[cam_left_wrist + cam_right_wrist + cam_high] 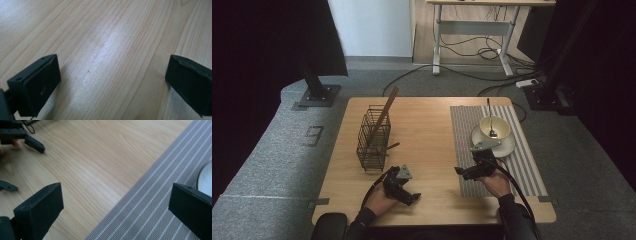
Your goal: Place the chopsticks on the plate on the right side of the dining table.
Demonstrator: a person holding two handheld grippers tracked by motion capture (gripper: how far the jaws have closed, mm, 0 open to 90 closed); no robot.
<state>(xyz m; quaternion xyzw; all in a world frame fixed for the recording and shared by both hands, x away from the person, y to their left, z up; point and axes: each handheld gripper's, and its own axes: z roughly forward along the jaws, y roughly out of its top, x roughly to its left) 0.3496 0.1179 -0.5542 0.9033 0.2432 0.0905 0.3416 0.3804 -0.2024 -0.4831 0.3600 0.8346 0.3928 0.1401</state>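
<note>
The counter (432, 130) is pale wood with a fine straight grain. On it lies a grey placemat (524, 165) with thin white stripes running its length. The cup (495, 127) is cream, on a white saucer (508, 146). The wire basket (374, 140) is dark, almost black, and the stick (387, 107) leaning in it is brown. Both the left gripper (409, 196) and the right gripper (464, 172) are black, each topped by a grey plate. The floor is grey carpet.

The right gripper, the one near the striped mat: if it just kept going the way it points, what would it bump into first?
Probably the left gripper. The right gripper, jaws apart, points over the striped mat's edge and bare table towards it, though depth is hard to judge.
</note>
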